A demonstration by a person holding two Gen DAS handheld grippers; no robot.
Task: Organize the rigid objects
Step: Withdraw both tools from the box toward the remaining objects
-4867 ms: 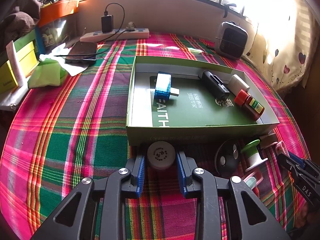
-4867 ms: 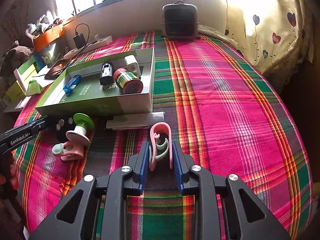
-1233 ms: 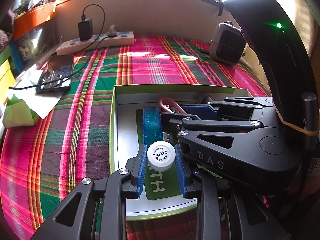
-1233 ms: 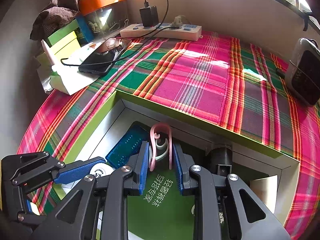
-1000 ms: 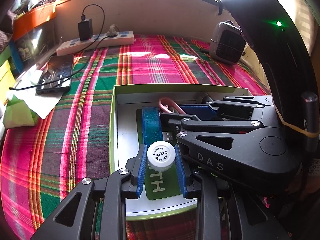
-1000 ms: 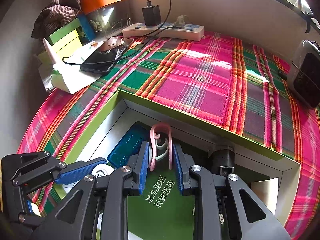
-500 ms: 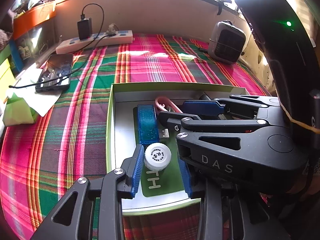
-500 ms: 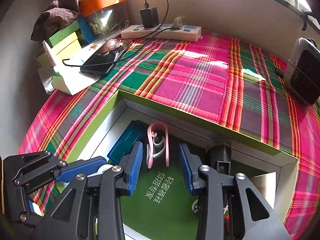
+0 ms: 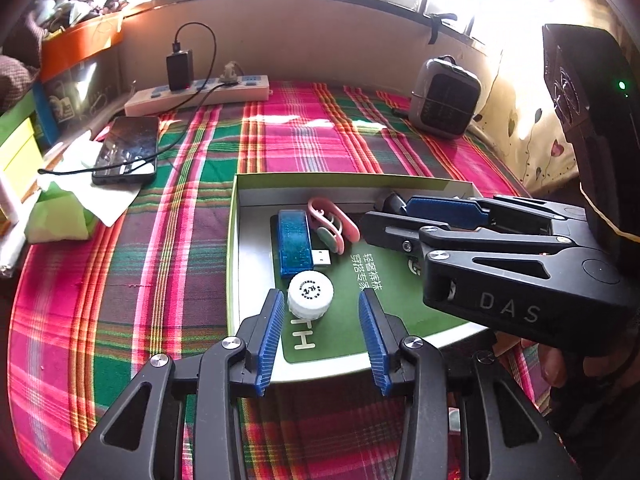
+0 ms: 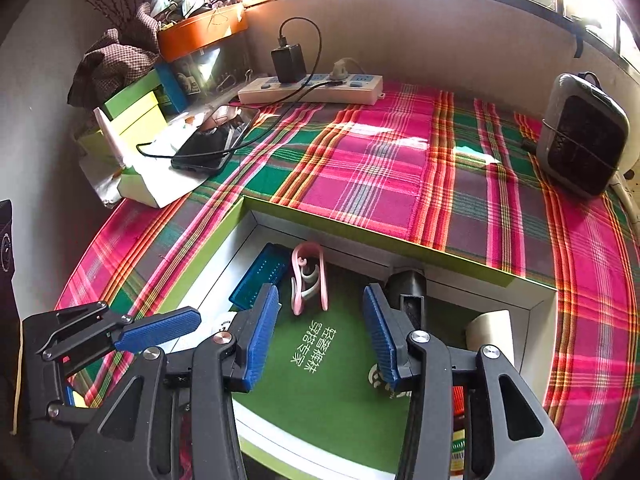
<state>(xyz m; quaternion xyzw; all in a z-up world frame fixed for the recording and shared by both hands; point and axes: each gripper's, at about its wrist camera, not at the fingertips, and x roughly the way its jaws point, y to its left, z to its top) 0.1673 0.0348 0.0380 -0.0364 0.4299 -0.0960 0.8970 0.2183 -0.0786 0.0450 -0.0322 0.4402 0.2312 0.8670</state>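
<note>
- The left gripper (image 9: 323,326) is seen with its blue ribbed jaws opening above the shallow green-walled cardboard box (image 9: 234,240); the white round-capped small bottle (image 9: 310,294) stands between them, close to the left pad, and is not pressed by either pad.
- The white bottle is set on the green printed card on the box floor, just in front of the translucent blue plastic USB adapter (image 9: 294,242), whose metal plug points right.
- The right gripper (image 10: 320,334) is likewise seen with its jaws opening, and nothing is gripped; the pink plastic clip with a pale green inner piece (image 10: 308,278) lies released on the box floor just beyond the fingertips, beside the blue adapter.
- A black cylindrical object (image 10: 408,288) and a white cylinder (image 10: 492,334) are seen toward the box's right end.
- The box rests on a pink-and-green plaid cloth (image 10: 380,168).
- A white power strip (image 9: 196,94), a black phone (image 9: 126,150) and a small grey heater (image 10: 580,136) are placed farther back on the cloth.
</note>
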